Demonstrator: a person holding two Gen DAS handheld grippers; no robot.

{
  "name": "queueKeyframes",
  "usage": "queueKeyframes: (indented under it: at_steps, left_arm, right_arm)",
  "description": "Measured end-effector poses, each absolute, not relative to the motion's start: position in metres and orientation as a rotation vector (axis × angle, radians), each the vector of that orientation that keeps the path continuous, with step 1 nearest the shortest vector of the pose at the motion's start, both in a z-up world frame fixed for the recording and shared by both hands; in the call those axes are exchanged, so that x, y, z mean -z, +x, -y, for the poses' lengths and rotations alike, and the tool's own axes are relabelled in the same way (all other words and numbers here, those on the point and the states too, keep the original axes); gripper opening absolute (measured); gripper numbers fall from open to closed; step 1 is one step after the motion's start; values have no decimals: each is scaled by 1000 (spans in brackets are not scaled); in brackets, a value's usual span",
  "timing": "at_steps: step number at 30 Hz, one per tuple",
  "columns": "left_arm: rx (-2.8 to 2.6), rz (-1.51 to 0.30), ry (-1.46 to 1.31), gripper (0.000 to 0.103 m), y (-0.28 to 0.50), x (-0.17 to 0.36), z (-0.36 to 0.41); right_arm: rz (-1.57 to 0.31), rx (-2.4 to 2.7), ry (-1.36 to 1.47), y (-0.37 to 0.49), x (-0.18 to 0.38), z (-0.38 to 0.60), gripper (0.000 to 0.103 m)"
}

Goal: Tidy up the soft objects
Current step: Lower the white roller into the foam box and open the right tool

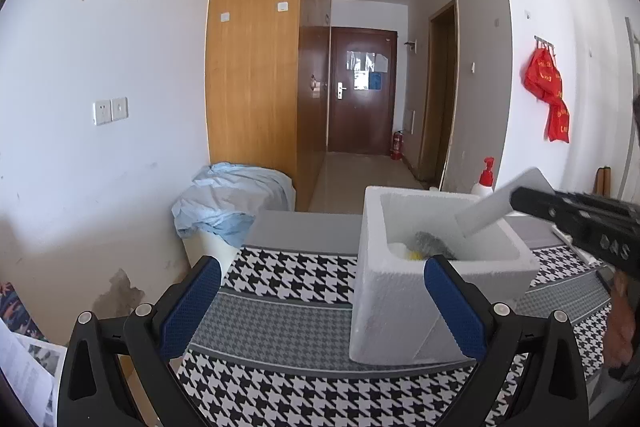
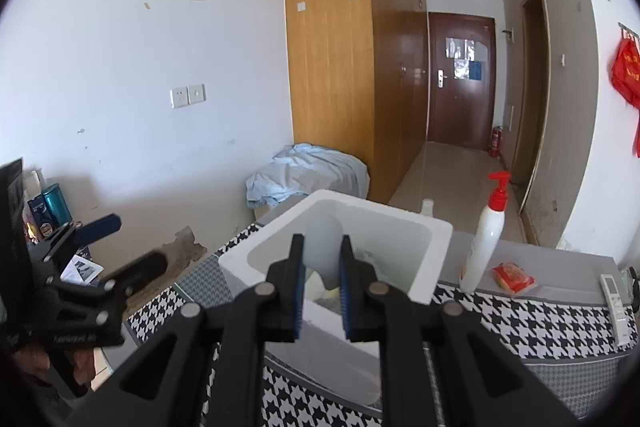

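From the left wrist, the left gripper was seen with jaws spread wide and empty, beside a white foam box on the houndstooth cloth.

From the right wrist, the right gripper was seen clamped on a pale, translucent soft sheet, held above the box's open mouth, near the cloth's left edge.
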State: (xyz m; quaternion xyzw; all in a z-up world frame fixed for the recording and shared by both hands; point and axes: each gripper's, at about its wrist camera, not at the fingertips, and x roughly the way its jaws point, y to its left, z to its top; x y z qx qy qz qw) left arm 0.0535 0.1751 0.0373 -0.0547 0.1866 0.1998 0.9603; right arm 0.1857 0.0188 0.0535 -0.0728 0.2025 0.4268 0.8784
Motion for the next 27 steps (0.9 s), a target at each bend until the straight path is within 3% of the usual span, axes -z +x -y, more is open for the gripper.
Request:
queueKeyframes:
  at_steps: [27]
  left_arm:
    - [-385,-384,-124,102,45,-17,-178]
  right_arm:
    - [-530,-826,-168,221,-39,-61,18]
